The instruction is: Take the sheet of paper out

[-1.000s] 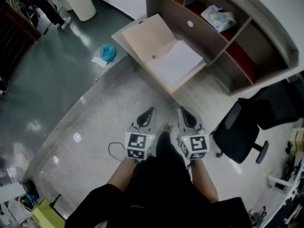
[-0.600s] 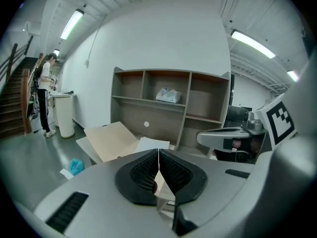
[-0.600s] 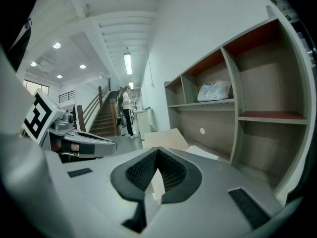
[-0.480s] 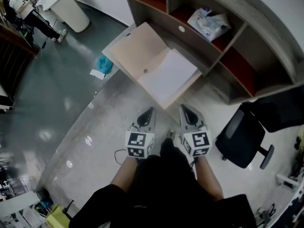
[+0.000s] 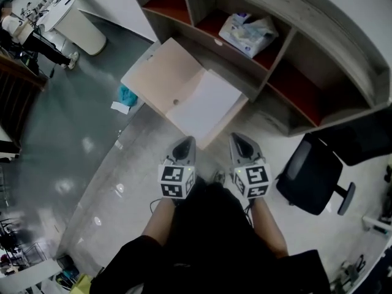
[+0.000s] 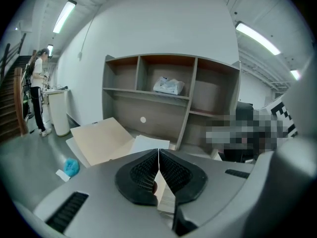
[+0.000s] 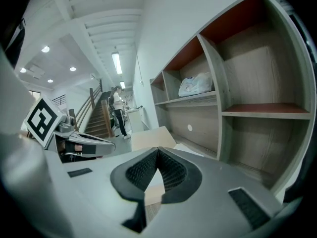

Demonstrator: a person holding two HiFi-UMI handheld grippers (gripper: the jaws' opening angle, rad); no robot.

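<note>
"Locating the sheet of paper [image 5: 208, 103]: where does it lie?"

"Flat on the right half of a beige board [image 5: 160, 75], at the foot of the wooden shelf unit [image 5: 294, 60]."

"And the grippers?"

"Left gripper [image 5: 187, 141] and right gripper [image 5: 237, 138] are held side by side, just short of the board's near edge and apart from the sheet. Each has its jaws pressed together, with nothing between the pads."

"What surrounds them?"

"A white packet [image 5: 248, 29] sits in a shelf compartment; a black office chair [image 5: 309, 173] stands to the right; a teal object [image 5: 127, 95] lies on the floor [image 5: 67, 133] left of the board."
</note>
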